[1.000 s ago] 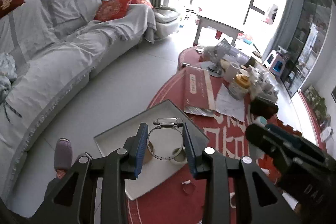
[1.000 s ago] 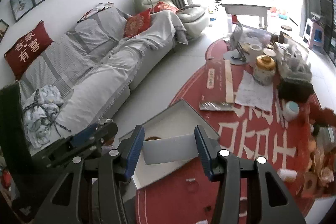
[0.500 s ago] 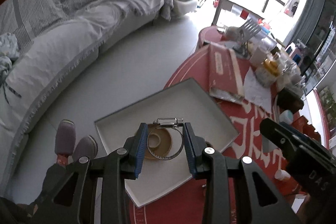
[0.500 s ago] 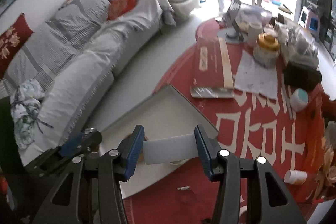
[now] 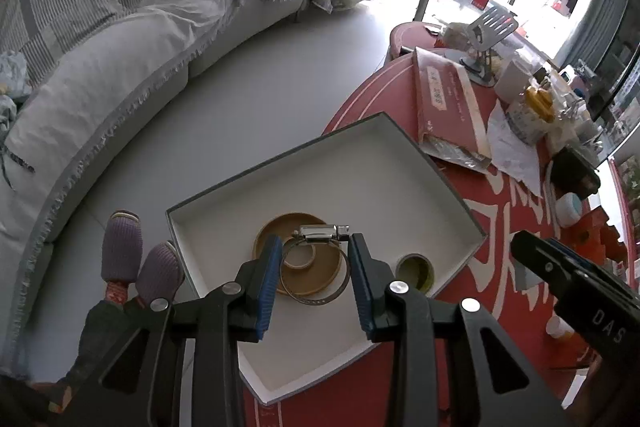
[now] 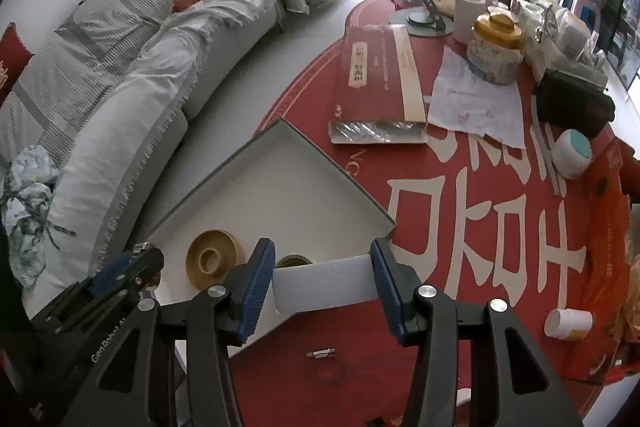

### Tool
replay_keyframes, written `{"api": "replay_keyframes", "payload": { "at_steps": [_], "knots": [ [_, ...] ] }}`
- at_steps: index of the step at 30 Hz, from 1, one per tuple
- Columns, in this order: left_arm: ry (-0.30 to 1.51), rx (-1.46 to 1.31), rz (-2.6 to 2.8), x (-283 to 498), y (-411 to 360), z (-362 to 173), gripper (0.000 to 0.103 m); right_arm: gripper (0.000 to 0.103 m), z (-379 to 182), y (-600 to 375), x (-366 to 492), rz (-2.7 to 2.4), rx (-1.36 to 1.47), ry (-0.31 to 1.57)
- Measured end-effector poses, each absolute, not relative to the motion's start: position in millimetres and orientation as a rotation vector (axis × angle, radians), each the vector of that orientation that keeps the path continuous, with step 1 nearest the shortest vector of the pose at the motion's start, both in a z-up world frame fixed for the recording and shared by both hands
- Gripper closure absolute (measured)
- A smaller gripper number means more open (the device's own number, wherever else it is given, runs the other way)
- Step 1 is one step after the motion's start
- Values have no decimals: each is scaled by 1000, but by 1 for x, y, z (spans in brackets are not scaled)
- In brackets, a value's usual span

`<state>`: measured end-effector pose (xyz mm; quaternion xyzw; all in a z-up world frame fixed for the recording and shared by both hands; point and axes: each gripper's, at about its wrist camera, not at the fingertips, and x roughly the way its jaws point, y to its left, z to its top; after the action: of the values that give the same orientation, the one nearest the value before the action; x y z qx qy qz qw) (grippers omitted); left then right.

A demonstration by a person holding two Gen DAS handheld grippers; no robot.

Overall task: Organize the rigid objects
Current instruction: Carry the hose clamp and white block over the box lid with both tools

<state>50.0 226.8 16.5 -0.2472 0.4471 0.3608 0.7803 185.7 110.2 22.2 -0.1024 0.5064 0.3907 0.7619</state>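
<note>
My left gripper (image 5: 314, 273) is shut on a metal hose clamp (image 5: 316, 297) and holds it above a shallow white tray (image 5: 360, 167). In the tray lie a tan round wooden dish (image 5: 266, 233) and a small green-lined round lid (image 5: 415, 269). My right gripper (image 6: 323, 281) is shut on a white cylinder (image 6: 324, 285) over the tray's near corner (image 6: 280, 179). The dish (image 6: 214, 259) and the lid (image 6: 294, 261) show there too. A second small hose clamp (image 6: 326, 367) lies on the red table below the right gripper.
The round red table (image 6: 480, 227) carries a red box (image 6: 376, 83), paper, a yellow-lidded jar (image 6: 494, 51), a black pouch, a white tub (image 6: 572, 153) and a small bottle (image 6: 568, 323). A grey sofa (image 5: 120, 39) stands left across the floor. Slippered feet (image 5: 136, 259) are beside the tray.
Both grippers have moved forward and down toward the tray, each still holding its object. The left gripper's clamp now hangs over the wooden dish.
</note>
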Motion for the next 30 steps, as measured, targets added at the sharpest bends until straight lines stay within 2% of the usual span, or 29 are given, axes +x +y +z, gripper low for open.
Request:
{"api": "replay_keyframes", "payload": {
  "at_steps": [30],
  "knots": [
    [1038, -539, 794, 63, 249, -26, 66, 52, -31, 160, 195, 838, -255, 1215]
  ]
}}
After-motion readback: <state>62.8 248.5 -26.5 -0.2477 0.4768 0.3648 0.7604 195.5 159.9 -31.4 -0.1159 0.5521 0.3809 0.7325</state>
